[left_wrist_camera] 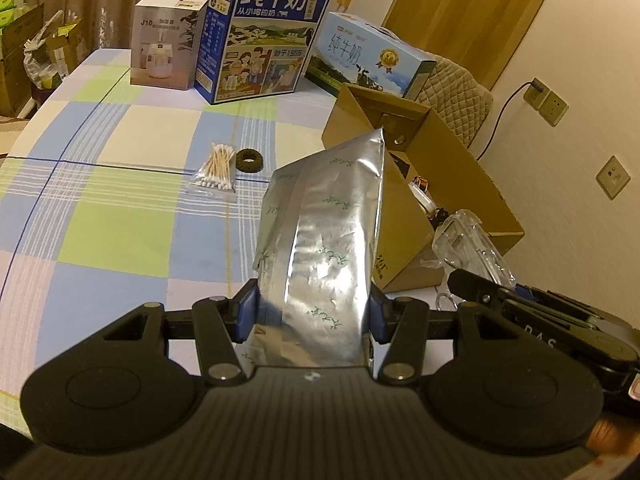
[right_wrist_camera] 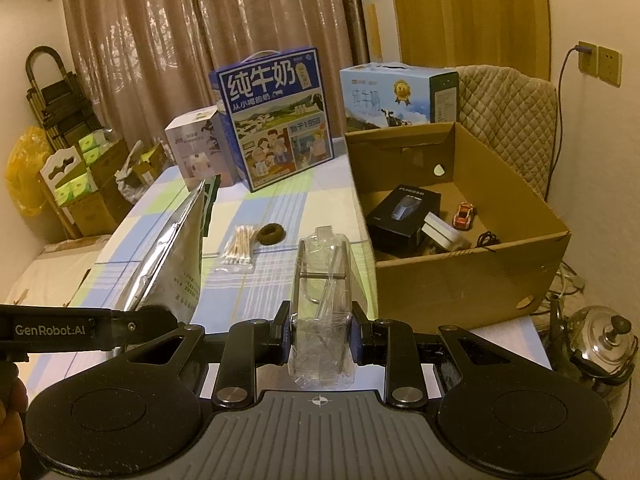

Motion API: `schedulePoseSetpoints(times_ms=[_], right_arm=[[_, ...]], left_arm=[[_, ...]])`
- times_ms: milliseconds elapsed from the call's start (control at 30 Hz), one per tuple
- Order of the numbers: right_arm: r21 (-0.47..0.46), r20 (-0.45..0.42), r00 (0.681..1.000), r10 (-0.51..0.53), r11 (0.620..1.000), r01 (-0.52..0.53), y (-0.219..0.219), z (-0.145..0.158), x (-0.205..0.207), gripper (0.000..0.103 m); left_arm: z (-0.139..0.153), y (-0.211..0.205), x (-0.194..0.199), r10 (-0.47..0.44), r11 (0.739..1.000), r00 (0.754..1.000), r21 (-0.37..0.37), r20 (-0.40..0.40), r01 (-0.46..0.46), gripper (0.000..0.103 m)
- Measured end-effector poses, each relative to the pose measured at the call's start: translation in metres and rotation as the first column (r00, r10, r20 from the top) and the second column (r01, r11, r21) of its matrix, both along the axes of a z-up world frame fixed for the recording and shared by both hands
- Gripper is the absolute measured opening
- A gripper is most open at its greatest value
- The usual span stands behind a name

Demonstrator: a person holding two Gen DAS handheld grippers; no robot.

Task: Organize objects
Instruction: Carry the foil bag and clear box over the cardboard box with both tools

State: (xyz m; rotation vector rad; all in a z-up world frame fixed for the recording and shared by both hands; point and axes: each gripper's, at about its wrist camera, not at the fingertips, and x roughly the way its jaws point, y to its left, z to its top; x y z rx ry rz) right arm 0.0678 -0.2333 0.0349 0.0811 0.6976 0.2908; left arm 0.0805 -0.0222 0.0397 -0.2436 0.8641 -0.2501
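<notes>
Holding both loads short of the cardboard box, we risk most with the foil pouch: our left gripper pinches only its lower end, so it could sag or slide out. The right gripper, fingers closed narrowly on the clear plastic package, could crush or lose it. Both grippers angle downward, just left of the box, above the table.

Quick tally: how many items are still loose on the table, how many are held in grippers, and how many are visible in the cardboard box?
Loose on table: 2, cotton swab pack, dark ring
Held: 2, foil pouch, clear plastic package
In cardboard box: 4, black box, white box, toy car, black cord
Total: 8
</notes>
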Motion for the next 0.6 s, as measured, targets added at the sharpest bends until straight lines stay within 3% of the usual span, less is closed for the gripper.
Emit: schedulePoseSetpoints(times_ms=[600], right_arm=[[0.009, 0.035, 0.995, -0.089, 0.996, 0.089, -0.053, 0.014, 0.011, 0.024]], left_arm=[[0.014, -0.053, 0.019, -0.076, 0.997, 0.997, -0.017, 0.016, 0.076, 0.048]])
